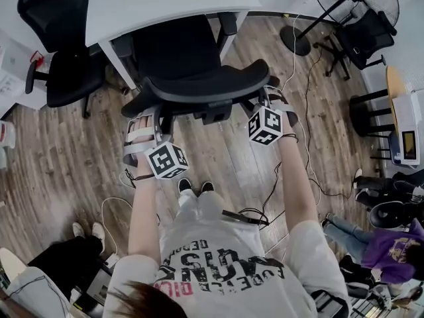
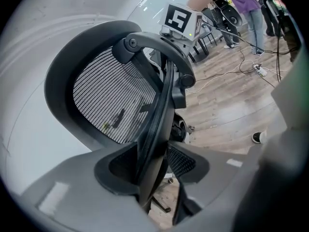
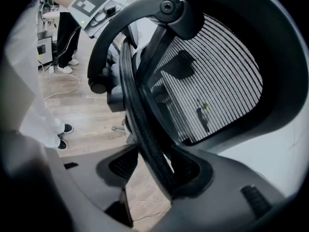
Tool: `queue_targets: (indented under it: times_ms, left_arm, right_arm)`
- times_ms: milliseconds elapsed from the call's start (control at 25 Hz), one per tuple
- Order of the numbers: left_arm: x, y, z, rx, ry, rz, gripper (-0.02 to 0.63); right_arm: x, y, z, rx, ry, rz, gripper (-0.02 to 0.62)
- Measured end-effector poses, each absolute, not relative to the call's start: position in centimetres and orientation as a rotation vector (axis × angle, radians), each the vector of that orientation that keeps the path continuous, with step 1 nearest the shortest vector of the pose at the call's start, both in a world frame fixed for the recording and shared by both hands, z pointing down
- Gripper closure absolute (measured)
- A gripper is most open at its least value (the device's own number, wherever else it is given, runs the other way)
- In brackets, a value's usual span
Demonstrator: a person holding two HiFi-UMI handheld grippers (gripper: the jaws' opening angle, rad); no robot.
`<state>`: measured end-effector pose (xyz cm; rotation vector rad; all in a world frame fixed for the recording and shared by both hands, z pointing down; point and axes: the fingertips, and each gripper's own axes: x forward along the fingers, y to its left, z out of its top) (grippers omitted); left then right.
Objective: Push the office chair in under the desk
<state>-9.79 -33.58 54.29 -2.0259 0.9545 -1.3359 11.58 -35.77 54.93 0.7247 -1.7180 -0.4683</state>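
Head view: my left tool and right tool each clamp a side of the office chair, its backrest spanning left to right. The chair faces away from me, its seat front hidden under the white bench and its wheels out of sight.

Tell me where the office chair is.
Head view, top centre: the office chair stands at the white desk, backrest held by the left gripper and right gripper.

office chair: black mesh, matt plastic frame | floor: wood planks
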Motion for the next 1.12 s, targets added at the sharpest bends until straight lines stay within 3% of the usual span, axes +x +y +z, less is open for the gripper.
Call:
queue_targets:
  times_ms: [1120]
  left_arm:
    - [-8.8, -36.9, 54.5, -1.998, 1.028, -1.401, 0.407]
  right_arm:
    - [12.7, -39.6, 55.0, 0.693, -1.729, -0.519, 0.396]
